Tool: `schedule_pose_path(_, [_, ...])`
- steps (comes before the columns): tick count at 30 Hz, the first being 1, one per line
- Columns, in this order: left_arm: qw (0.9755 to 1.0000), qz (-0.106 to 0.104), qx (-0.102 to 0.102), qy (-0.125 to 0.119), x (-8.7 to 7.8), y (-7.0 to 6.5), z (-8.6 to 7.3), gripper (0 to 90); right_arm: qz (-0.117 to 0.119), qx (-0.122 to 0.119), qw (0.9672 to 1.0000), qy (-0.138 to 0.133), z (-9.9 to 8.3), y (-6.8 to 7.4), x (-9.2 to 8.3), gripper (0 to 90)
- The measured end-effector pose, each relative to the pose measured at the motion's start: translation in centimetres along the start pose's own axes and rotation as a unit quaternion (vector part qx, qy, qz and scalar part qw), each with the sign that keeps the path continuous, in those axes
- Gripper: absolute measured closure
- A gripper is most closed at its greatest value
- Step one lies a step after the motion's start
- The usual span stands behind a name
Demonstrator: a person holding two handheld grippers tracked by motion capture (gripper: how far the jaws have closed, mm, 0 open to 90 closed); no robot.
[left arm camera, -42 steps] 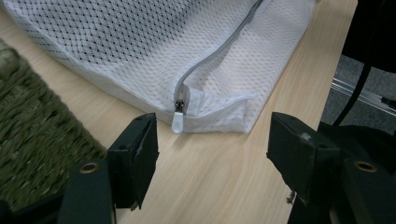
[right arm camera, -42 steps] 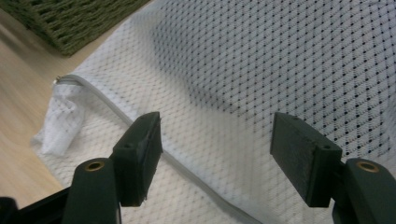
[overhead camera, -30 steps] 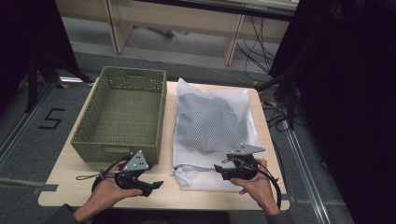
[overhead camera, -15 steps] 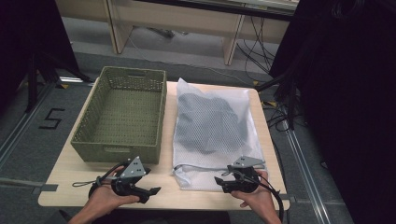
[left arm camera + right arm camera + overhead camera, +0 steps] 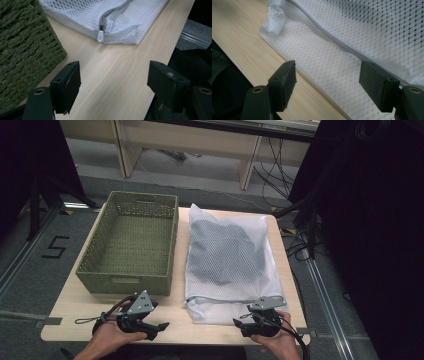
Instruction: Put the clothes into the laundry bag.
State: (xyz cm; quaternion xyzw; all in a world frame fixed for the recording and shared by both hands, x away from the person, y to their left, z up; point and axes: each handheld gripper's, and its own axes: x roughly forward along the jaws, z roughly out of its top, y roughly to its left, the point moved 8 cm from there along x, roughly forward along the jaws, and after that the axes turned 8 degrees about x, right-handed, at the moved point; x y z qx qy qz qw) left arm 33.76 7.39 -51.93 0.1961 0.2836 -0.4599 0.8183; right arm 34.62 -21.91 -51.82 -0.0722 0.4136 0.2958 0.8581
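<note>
**Along the near table edge, both grippers drawn back toward the person**

Across the high view, the wooden table (image 5: 65, 317) carries a green woven basket (image 5: 131, 245) at the left centre of the frame and a white mesh laundry bag (image 5: 230, 260) with dark clothing inside at the centre right, the two lying just beside each other. At the lower left, the left gripper (image 5: 159, 326) sits in the person's left hand (image 5: 112, 337) over bare wood below the basket, jaws spread. At the lower right, the right gripper (image 5: 239, 321) is held in the right hand (image 5: 275, 340), its tips near the bag's bottom hem. Compared with a second ago, both grippers sit lower in the frame, closer to the table's near edge; the right one has drawn back off the bag's lower corner. Basket and bag lie as they did.

Through the left gripper view, the two black jaws stand wide apart with nothing between them but light wood. The basket wall fills the left of the frame; the bag's corner with its grey zipper and white zipper pull (image 5: 100, 35) lies at the top centre.

Through the right gripper view, the jaws are likewise wide apart and empty, hanging above the bag's white hem, with the zipper seam (image 5: 342, 43) running diagonally across the mesh.
</note>
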Motion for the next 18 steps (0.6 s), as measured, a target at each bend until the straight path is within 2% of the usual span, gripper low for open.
schedule_pose_path(1, [1.0000,0.001,0.001,-0.001,0.00,0.04,0.04,26.3,-0.003,-0.007,0.9999,-0.007,0.05,-0.16,0.15,30.8])
schedule_pose_path(2, [0.9999,0.001,0.013,-0.001,-0.03,0.19,0.09,26.3,-0.005,-0.009,0.9999,-0.004,0.02,-0.22,0.12,30.8])
schedule_pose_path(3, [0.9999,0.001,0.012,-0.001,-0.01,0.18,0.07,26.3,-0.005,-0.001,1.0000,-0.001,-0.02,-0.12,0.07,30.9])
schedule_pose_path(4, [1.0000,0.001,-0.003,-0.001,0.05,0.00,0.02,26.3,-0.006,-0.003,1.0000,0.000,0.00,-0.18,0.07,30.8])
schedule_pose_path(5, [0.9999,0.002,0.011,0.000,0.09,0.21,-0.01,26.3,-0.006,-0.004,1.0000,0.000,0.02,-0.18,0.08,30.8])
schedule_pose_path(6, [0.9999,-0.002,0.012,-0.001,0.14,0.18,0.00,26.3,-0.009,-0.013,0.9999,-0.004,0.06,-0.34,0.16,30.8])
schedule_pose_path(8, [0.9999,-0.002,0.011,0.000,0.16,0.18,-0.01,26.3,-0.009,-0.011,0.9999,-0.003,0.05,-0.27,0.16,30.8])
schedule_pose_path(9, [0.9999,-0.002,0.011,0.000,0.16,0.18,-0.01,26.3,-0.010,-0.019,0.9997,-0.007,0.17,-0.40,0.22,30.8])
schedule_pose_path(10, [1.0000,-0.002,0.008,-0.001,0.17,0.13,0.00,26.3,-0.010,-0.019,0.9997,-0.008,0.18,-0.41,0.25,30.8])
schedule_pose_path(12, [0.9999,-0.001,0.012,0.003,0.13,0.20,-0.05,26.3,-0.010,-0.019,0.9997,-0.007,0.16,-0.40,0.25,30.8])
schedule_pose_path(13, [1.0000,0.000,0.005,0.004,0.15,0.13,-0.09,26.3,-0.009,-0.020,0.9998,-0.004,0.14,-0.42,0.19,30.8])
schedule_pose_path(14, [0.9999,-0.002,0.011,0.004,0.17,0.20,-0.10,26.3,-0.008,-0.012,0.9999,-0.003,0.07,-0.31,0.17,30.8])
schedule_pose_path(15, [0.9999,-0.001,0.012,0.004,0.18,0.23,-0.12,26.3,-0.010,-0.020,0.9997,-0.010,0.20,-0.46,0.23,30.9])
schedule_pose_path(16, [1.0000,-0.003,-0.002,0.002,0.25,0.08,-0.15,26.3,-0.009,-0.020,0.9997,-0.007,0.19,-0.45,0.17,30.8])
schedule_pose_path(18, [1.0000,-0.001,-0.002,0.003,0.28,0.19,-0.17,26.3,-0.008,-0.019,0.9998,-0.007,0.20,-0.44,0.18,30.8])
